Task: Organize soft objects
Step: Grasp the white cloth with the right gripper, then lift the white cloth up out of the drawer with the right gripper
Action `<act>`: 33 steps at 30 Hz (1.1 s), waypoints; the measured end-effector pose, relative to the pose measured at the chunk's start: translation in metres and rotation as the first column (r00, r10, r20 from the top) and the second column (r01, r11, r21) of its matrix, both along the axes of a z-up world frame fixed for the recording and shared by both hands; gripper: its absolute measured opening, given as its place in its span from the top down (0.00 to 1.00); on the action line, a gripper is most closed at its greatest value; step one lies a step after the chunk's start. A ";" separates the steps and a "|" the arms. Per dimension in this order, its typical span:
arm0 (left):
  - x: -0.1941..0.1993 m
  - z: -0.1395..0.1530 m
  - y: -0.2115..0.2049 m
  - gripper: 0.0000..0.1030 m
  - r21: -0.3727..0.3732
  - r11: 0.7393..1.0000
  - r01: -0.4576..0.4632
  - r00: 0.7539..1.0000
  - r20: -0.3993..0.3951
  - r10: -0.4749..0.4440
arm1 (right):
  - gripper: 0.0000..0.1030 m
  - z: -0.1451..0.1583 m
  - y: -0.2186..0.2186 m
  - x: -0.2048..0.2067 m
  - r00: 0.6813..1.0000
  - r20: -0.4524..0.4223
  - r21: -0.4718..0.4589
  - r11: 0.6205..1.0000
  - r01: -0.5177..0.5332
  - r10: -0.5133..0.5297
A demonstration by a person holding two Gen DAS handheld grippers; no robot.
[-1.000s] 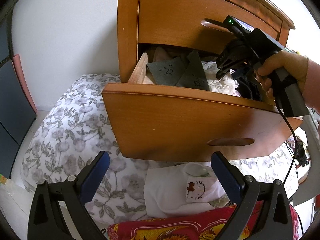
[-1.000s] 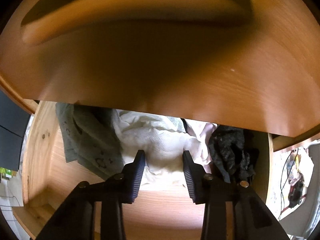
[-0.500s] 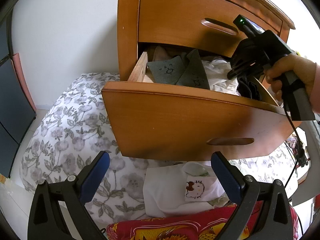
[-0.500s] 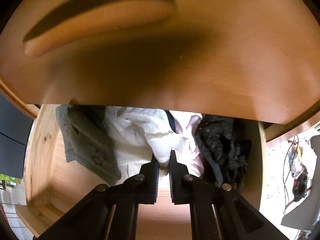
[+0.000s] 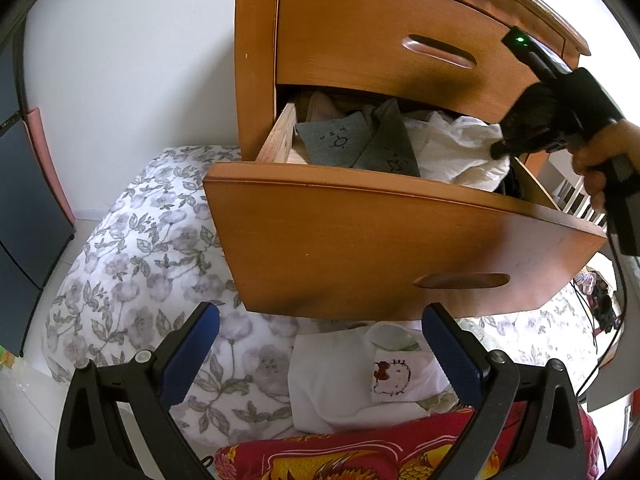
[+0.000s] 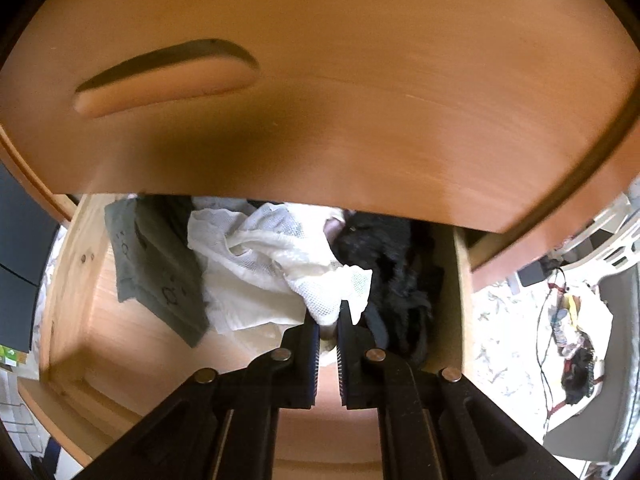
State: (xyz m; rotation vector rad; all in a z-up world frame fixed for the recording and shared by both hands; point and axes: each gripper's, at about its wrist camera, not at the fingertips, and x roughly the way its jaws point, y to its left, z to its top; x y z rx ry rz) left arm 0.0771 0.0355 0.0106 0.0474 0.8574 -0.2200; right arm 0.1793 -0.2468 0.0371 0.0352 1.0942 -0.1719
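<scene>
Right gripper (image 6: 328, 320) pinches a crumpled white mesh garment (image 6: 280, 264) in the drawer (image 6: 120, 352).

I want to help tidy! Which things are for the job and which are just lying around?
For the job: white cloth, pinched by the right gripper; grey cloths; black cloth; drawer.

Lying around: bedspread, red cloth, cables.

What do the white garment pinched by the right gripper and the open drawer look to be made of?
White garment: thin mesh fabric, judging by the fine net of holes and soft folds near the right gripper. Drawer: wood, smooth orange-brown varnished front with faint sheen; the inner side looks like paler unfinished wood with visible grain.
</scene>
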 end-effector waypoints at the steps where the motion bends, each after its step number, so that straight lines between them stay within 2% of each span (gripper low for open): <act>1: 0.000 0.001 0.000 0.02 0.001 1.000 -0.001 1.000 0.000 0.001 | 0.93 0.000 0.000 -0.002 1.000 -0.002 -0.001 1.000 0.000 0.000; 10: -0.003 0.002 -0.002 0.02 0.023 1.000 -0.005 1.000 0.005 0.005 | 0.93 0.007 -0.006 -0.033 1.000 -0.004 -0.021 1.000 -0.014 0.014; 25: -0.005 0.003 -0.006 0.02 0.056 0.998 -0.009 1.000 0.010 0.008 | 0.93 0.041 0.003 -0.067 0.996 0.067 -0.067 0.996 -0.051 0.055; 33: -0.005 0.003 -0.008 0.02 0.077 0.997 -0.009 1.000 0.012 0.008 | 0.93 0.082 0.010 -0.092 0.983 0.163 -0.067 0.995 -0.078 0.088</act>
